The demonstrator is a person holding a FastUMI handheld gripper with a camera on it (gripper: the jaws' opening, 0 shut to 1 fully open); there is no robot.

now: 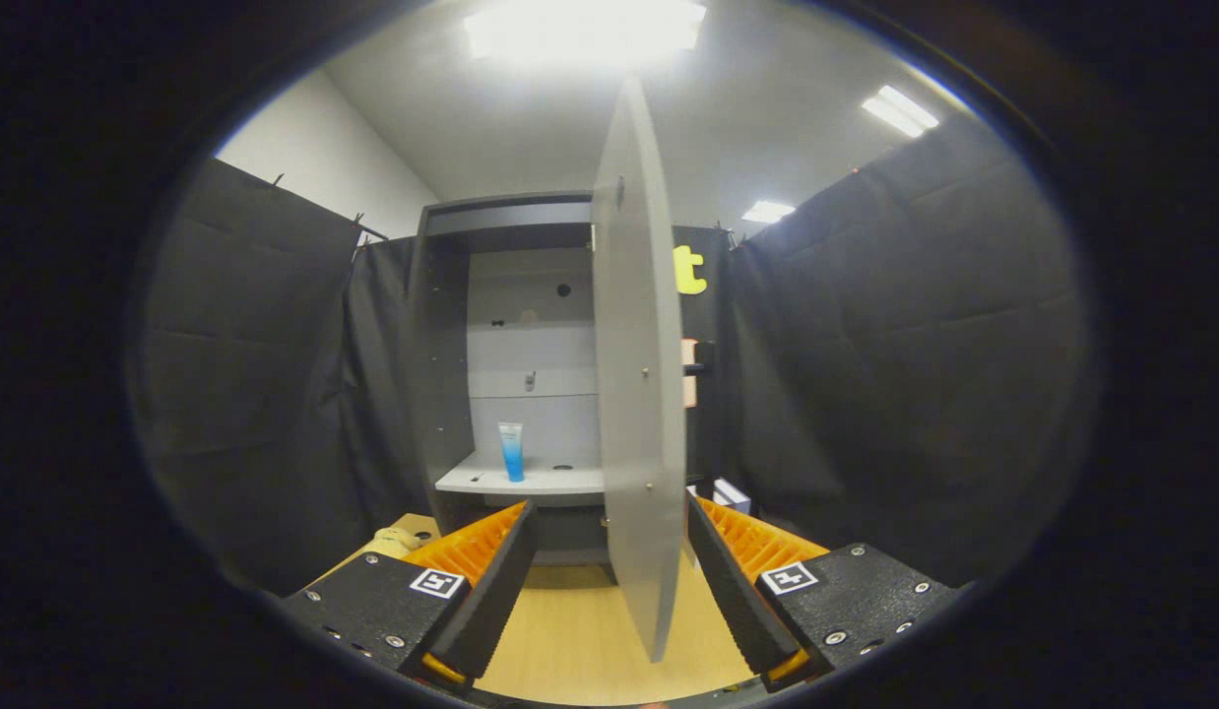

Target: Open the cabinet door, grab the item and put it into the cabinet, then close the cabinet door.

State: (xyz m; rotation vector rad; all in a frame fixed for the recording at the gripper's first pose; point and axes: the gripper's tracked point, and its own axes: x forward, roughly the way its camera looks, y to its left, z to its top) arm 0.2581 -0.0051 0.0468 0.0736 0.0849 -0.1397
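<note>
The hand-held gripper is held level and pointed straight at the cabinet. Its two fingers are spread wide apart, and nothing is gripped by them. Each finger is angled inward toward the far end, and a small square marker is seen on the block behind each one.

The edge of the cabinet door is seen between the fingers, closer to the right finger than to the left one. The door is swung open and is seen almost edge-on, so it looks like a tall thin grey board. Whether it is touched by a finger cannot be told.

A pale wooden bench is seen under the fingers and the door. A soft yellowish thing is laid on the bench, just past the left finger.

Beyond the fingers, the grey cabinet is stood open. A blue tube is stood upright on the shelf inside, left of the door. A small white box is seen low down, just past the right finger and right of the door.
</note>
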